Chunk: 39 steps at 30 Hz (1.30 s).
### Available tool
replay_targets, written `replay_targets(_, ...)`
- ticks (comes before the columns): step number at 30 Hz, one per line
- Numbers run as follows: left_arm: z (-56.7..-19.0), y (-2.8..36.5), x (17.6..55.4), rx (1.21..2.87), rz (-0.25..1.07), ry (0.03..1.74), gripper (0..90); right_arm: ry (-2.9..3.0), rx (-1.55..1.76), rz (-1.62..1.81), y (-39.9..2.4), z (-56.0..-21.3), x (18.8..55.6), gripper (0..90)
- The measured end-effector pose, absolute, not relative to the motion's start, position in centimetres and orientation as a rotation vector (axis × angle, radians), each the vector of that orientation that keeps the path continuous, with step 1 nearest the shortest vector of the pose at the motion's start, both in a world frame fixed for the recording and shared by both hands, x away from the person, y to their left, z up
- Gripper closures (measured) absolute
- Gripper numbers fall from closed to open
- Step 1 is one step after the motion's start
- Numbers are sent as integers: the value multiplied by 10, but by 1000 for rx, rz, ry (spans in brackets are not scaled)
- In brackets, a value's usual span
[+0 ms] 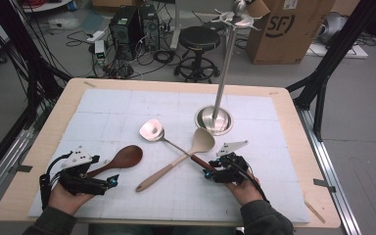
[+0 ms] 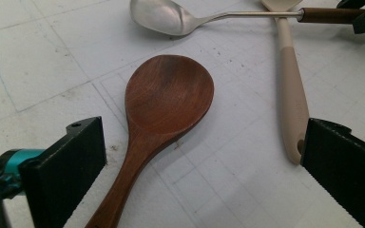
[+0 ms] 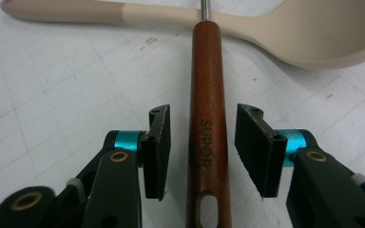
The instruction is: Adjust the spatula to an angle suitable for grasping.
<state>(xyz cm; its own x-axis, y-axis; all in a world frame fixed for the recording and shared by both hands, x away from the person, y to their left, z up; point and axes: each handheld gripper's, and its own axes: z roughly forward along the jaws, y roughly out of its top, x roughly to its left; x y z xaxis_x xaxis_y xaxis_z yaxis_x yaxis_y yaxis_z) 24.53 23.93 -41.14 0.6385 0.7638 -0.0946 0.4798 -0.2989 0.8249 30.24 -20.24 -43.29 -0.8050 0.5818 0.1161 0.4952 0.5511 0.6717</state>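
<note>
both grippers' jaws spread: right gripper astride steel ladle's wooden handle, left gripper around wooden spoon

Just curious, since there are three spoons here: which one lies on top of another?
The steel spoon with the reddish wooden handle; its shaft crosses over the beige silicone spoon. The dark wooden spoon lies apart.

Even bright light, soft shadows (edges slightly blurred), mild glare.

High view: looking down over the whole bench. Claw views: riding low, close, facing forward; both are sharing the beige spoon.
</note>
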Motion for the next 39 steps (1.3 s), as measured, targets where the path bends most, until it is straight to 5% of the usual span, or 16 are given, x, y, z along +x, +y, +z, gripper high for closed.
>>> replay_targets(12, -412, 239, 245, 1962, 396, 977, 20, 2670, 928, 1070, -199, -435, 305, 704)
replay_targets(39, -413, 239, 245, 1959, 392, 966, 20, 2647, 925, 1155, -217, -419, 303, 727)
